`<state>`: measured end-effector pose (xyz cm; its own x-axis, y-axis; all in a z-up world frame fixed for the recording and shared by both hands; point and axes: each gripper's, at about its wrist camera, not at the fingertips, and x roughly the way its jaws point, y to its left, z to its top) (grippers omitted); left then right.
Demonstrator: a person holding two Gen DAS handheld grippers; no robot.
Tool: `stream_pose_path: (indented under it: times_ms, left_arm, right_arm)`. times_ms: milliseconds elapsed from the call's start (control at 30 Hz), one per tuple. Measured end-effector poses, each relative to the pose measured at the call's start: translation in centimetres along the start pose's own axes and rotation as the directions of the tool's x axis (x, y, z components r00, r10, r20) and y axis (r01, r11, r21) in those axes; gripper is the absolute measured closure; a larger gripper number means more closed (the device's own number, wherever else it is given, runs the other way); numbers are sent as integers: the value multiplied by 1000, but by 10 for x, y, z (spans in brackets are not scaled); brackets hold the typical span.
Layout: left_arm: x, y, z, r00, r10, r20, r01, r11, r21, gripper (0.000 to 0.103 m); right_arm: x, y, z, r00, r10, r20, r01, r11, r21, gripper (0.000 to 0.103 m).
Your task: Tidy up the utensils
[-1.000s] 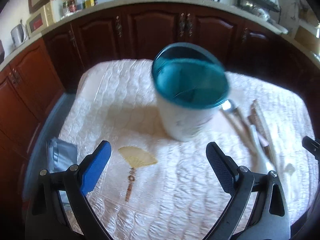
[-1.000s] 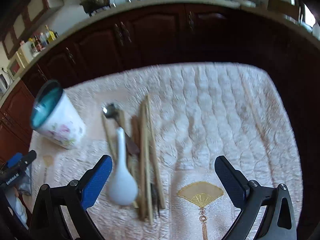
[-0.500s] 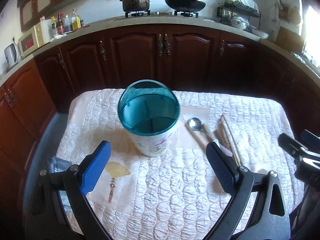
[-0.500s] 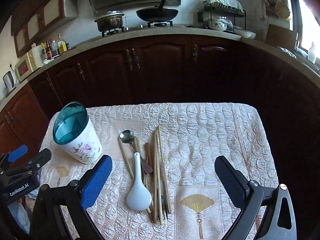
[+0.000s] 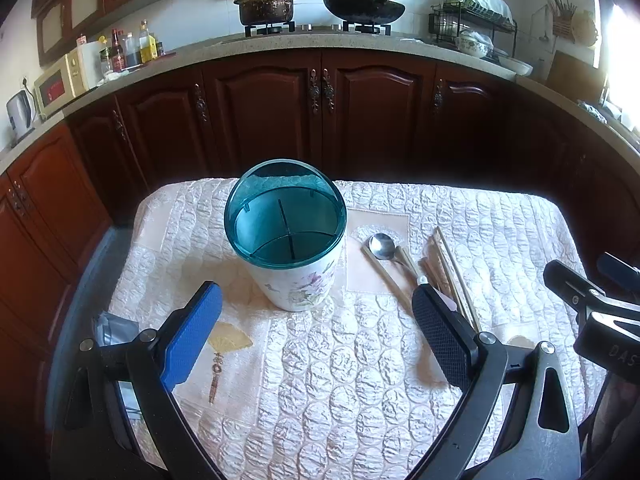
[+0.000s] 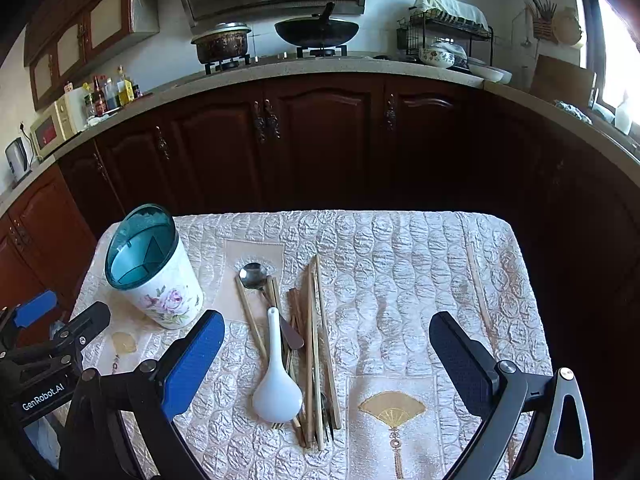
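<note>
A white floral utensil holder [image 5: 298,280] with a teal divided rim stands upright on the quilted table cloth [image 5: 360,380]; it also shows in the right wrist view [image 6: 164,292]. Right of it lie a metal spoon [image 6: 254,276], a white ceramic spoon [image 6: 276,384], several wooden chopsticks [image 6: 314,344] and a fork, in a loose pile. My left gripper [image 5: 316,332] is open and empty, just in front of the holder. My right gripper [image 6: 326,360] is open and empty, above the near ends of the utensils.
Dark wooden cabinets [image 6: 320,140] with a counter, pot and wok stand behind the table. The table's edges drop off on the left, right and far sides. A grey bag [image 5: 112,328] lies at the left edge.
Both grippers have pulled back and risen, so the holder and utensils look smaller and farther. The views have tilted up toward the kitchen counter. Both grippers stay open.
</note>
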<state>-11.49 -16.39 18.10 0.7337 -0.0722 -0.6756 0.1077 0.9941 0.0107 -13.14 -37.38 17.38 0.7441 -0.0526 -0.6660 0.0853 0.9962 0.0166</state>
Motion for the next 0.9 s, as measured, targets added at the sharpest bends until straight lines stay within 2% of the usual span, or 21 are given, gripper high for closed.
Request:
stream_pose_path:
  times_ms: [500, 900]
  left_arm:
    - [-1, -1, 1, 1000, 0, 9, 0, 1000, -6, 6]
    - [6, -5, -4, 1000, -17, -18, 17, 1000, -8, 6]
  right_arm:
    - [7, 2, -2, 1000, -18, 9, 18, 1000, -15, 1]
    - [16, -6, -5, 999, -30, -11, 30, 1000, -8, 1]
